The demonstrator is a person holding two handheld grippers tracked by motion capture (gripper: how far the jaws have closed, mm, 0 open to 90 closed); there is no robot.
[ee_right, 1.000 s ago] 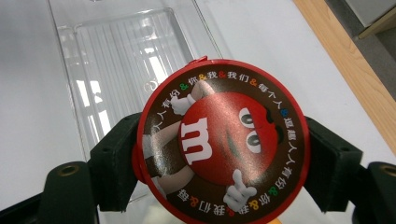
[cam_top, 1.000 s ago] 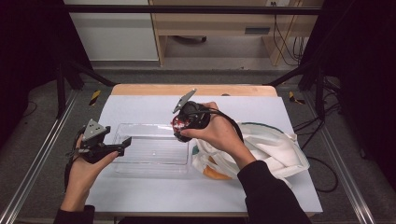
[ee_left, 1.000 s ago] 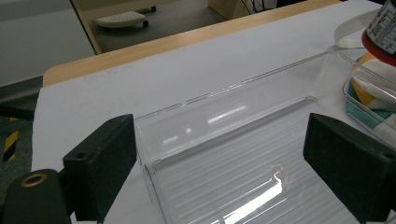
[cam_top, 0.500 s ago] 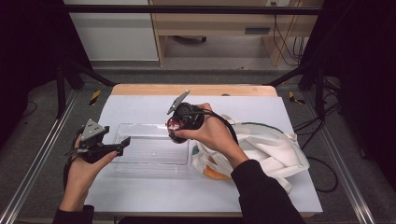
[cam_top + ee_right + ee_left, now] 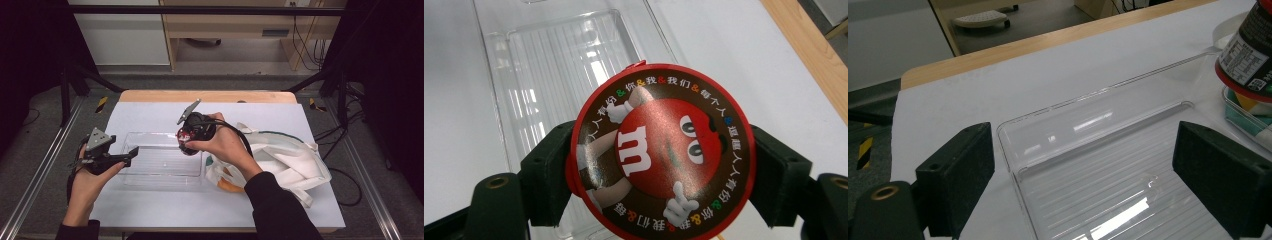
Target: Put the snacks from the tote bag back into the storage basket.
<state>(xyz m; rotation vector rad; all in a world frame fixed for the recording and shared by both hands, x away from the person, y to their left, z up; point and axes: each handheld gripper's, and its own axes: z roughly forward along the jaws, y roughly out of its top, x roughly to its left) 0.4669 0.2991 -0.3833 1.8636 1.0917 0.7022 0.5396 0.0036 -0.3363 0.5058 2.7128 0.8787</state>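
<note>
A round brown and red M&M's can (image 5: 661,150) sits between the jaws of my right gripper (image 5: 661,167), which is shut on its sides with the lid facing the camera. In the high view this right gripper (image 5: 187,141) holds the can (image 5: 186,136) over the right end of a clear plastic tray (image 5: 155,165). My left gripper (image 5: 129,154) hovers at the tray's left end. Its jaws stand wide open with nothing between them. In the left gripper view (image 5: 1098,175) the tray (image 5: 1108,150) lies ahead and the can (image 5: 1248,45) hangs at the top right.
A white cloth tote bag (image 5: 285,155) lies to the right of the tray, with something orange (image 5: 230,185) at its mouth. The table has a white cover (image 5: 150,210) and a wooden back edge (image 5: 207,96). Metal rails run along both sides.
My right gripper has shifted slightly to the left with the can, further over the tray. The left gripper has stayed where it was.
</note>
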